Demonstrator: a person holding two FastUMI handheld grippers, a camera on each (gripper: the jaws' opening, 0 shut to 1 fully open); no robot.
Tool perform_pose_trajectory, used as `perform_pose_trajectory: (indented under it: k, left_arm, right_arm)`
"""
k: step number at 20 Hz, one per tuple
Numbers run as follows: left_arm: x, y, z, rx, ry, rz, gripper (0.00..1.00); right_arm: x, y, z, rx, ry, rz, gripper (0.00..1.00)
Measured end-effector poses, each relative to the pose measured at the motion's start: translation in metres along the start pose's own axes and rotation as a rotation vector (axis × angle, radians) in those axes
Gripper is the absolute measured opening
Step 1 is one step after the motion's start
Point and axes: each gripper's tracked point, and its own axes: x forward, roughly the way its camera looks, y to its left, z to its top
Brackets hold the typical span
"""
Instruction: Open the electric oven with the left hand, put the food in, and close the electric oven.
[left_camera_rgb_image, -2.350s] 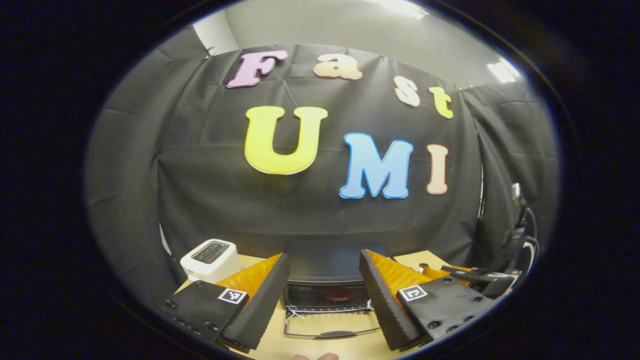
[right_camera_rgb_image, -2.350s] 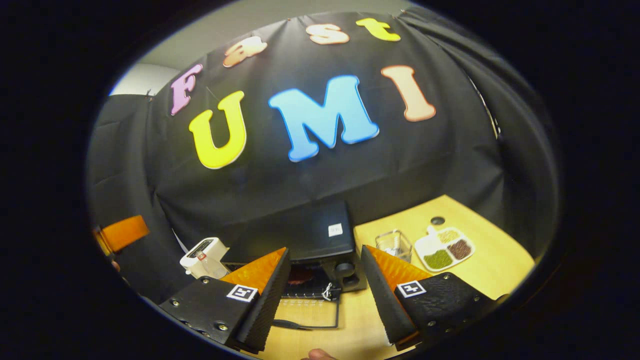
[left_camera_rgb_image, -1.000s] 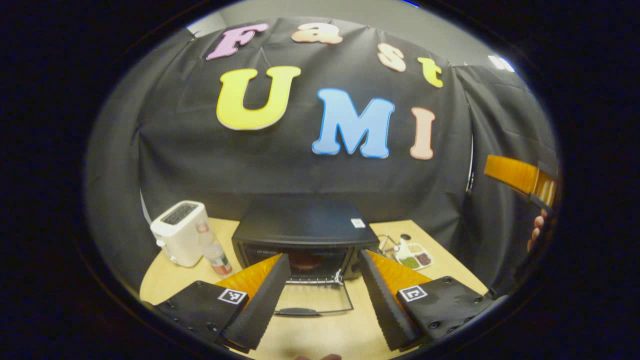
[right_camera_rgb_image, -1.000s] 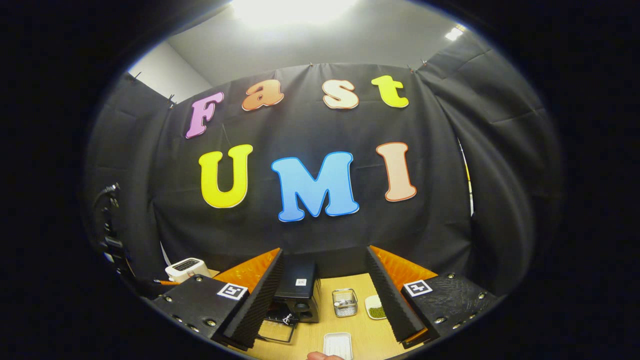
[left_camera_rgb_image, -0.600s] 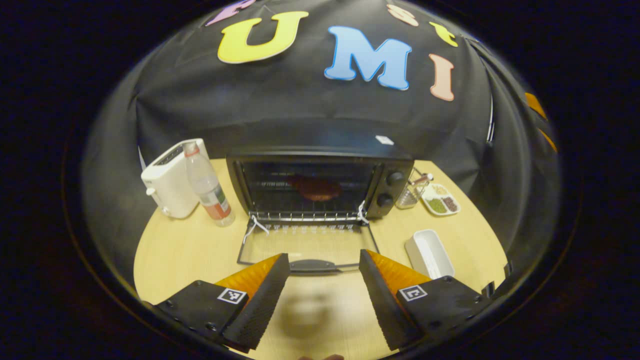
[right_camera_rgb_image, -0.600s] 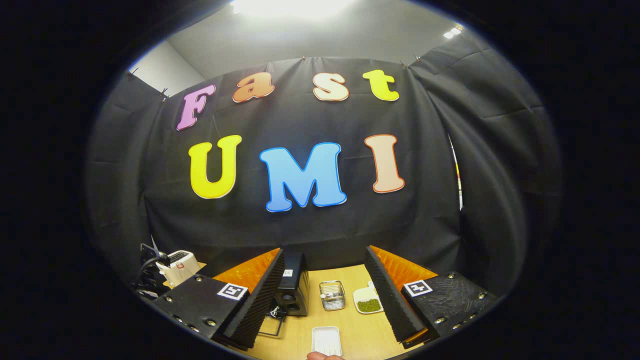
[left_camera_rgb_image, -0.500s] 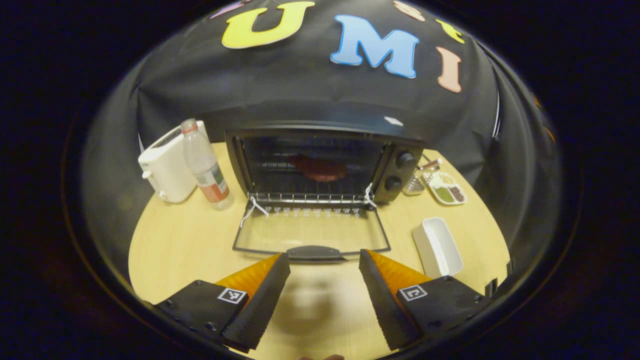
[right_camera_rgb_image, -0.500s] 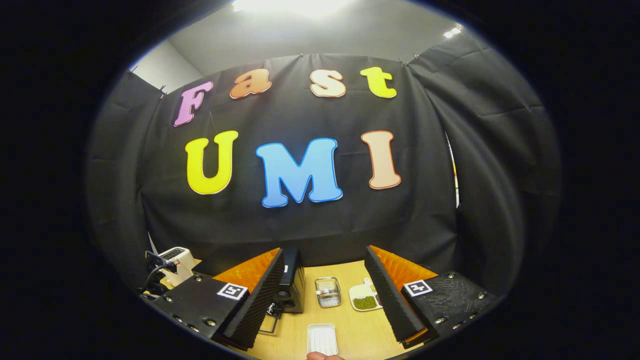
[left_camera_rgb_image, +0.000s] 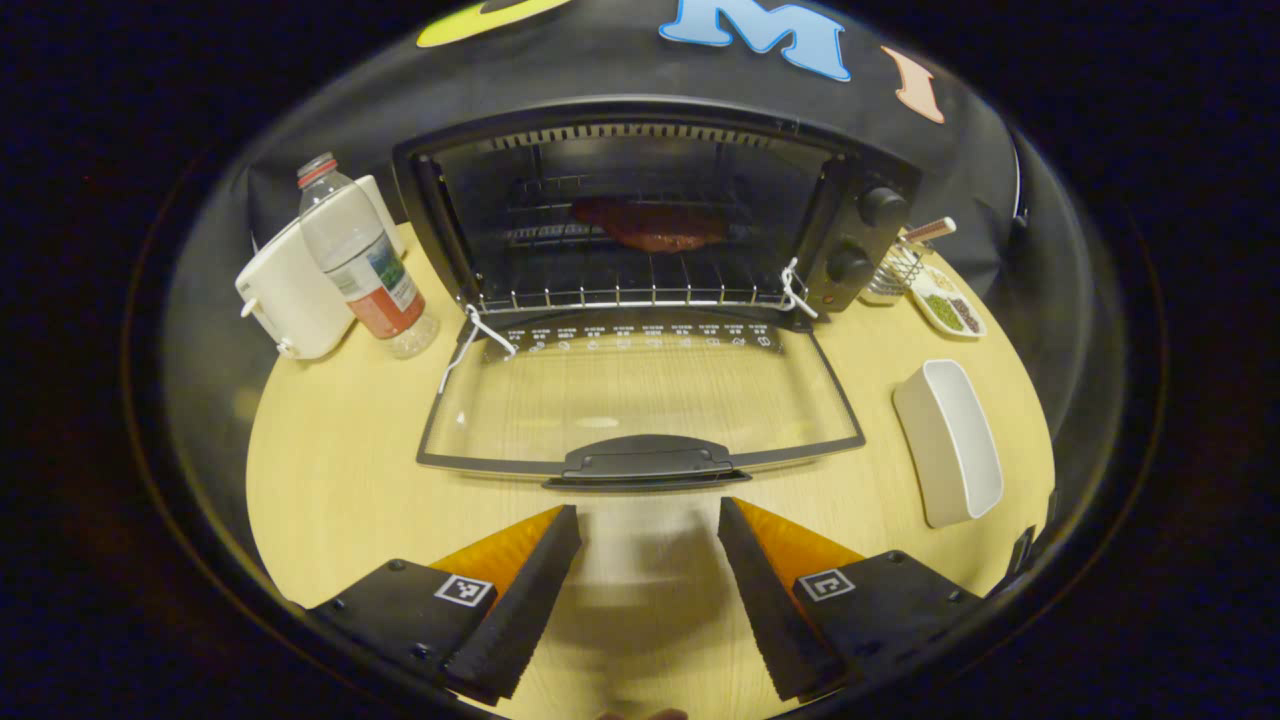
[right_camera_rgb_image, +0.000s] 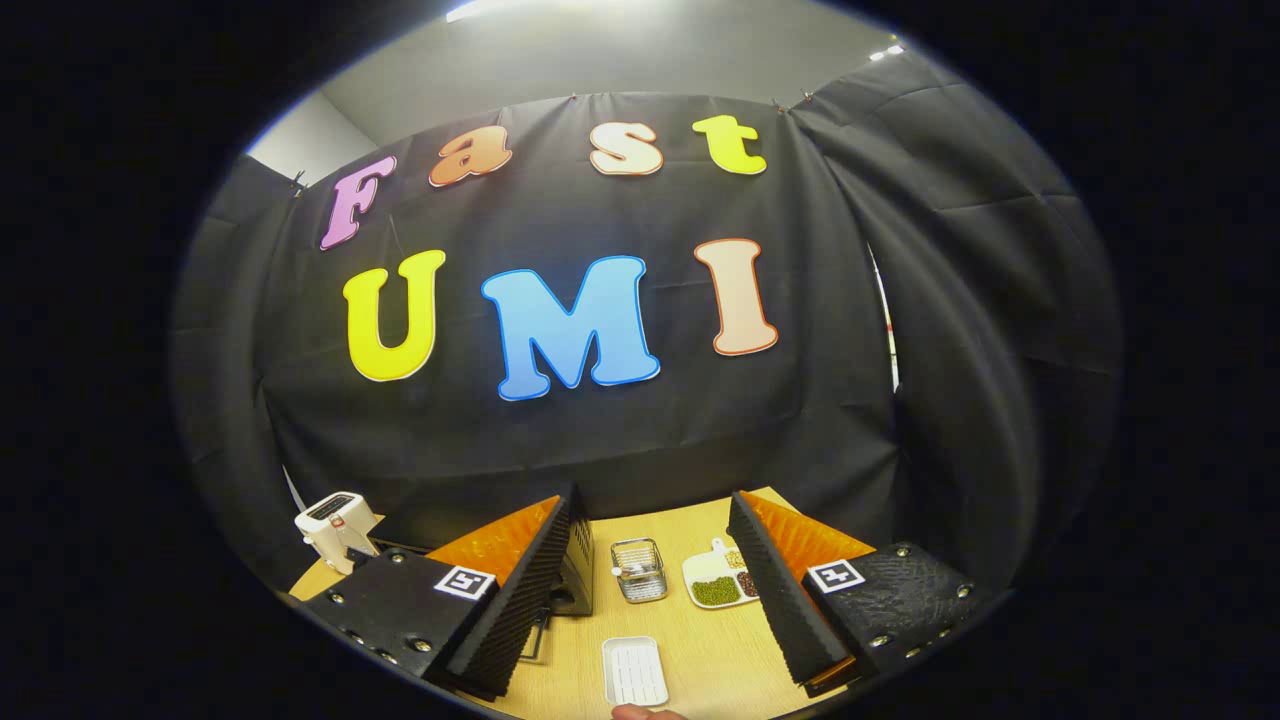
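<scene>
Left gripper (left_camera_rgb_image: 648, 520) hovers level, spread wide, near the oven door handle (left_camera_rgb_image: 645, 462).

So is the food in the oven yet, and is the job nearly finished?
Nearly. The oven is open and the food already lies on the rack inside. The glass door lies flat on the table. The left gripper is open, holding nothing, just in front of the door handle. The right gripper is open too, holding nothing. Closing the door is what's left.
</scene>
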Motion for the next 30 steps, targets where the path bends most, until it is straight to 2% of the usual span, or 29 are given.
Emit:
perform_pose_trajectory:
  k: [6,11,16,19,21,23,25,26,28,29,30]
  left_arm:
    - [0.028,0.002,-0.004,0.005,0.075,0.016,0.99]
    - [0.025,0.003,0.001,-0.003,0.089,-0.001,0.95]
    - [-0.004,0.001,0.012,-0.011,0.017,-0.017,0.95]
    - [-0.027,0.002,0.027,-0.015,-0.041,-0.025,0.95]
    - [-0.041,0.001,0.041,-0.029,-0.089,-0.032,0.99]
    - [-0.052,0.006,0.056,-0.022,-0.145,-0.015,0.99]
    - [-0.061,0.008,0.068,-0.018,-0.179,-0.005,0.92]
    - [-0.065,0.007,0.074,-0.018,-0.194,-0.007,0.99]
    - [-0.067,0.01,0.085,-0.011,-0.204,-0.001,0.95]
    - [-0.068,0.008,0.091,-0.012,-0.214,-0.003,0.99]
    - [-0.07,0.005,0.094,-0.013,-0.227,-0.005,0.95]
  right_arm:
    - [0.002,-0.005,-0.004,-0.017,0.013,-0.024,0.98]
    - [0.006,-0.001,-0.005,-0.014,0.019,-0.019,0.98]
    - [0.012,0.011,0.002,-0.02,0.001,0.008,0.98]
    - [0.015,0.018,0.002,-0.012,0.0,0.026,0.98]
    - [0.017,0.022,0.003,-0.012,-0.006,0.035,0.98]
    - [0.018,0.024,0.005,-0.01,-0.012,0.04,0.98]
    - [0.016,0.023,0.007,-0.008,-0.022,0.038,0.98]
    - [0.015,0.021,0.008,-0.008,-0.026,0.033,0.98]
    - [0.014,0.017,0.007,-0.003,-0.027,0.023,0.98]
    - [0.014,0.015,0.007,-0.001,-0.027,0.017,0.98]
    - [0.013,0.012,0.007,-0.001,-0.027,0.01,0.98]
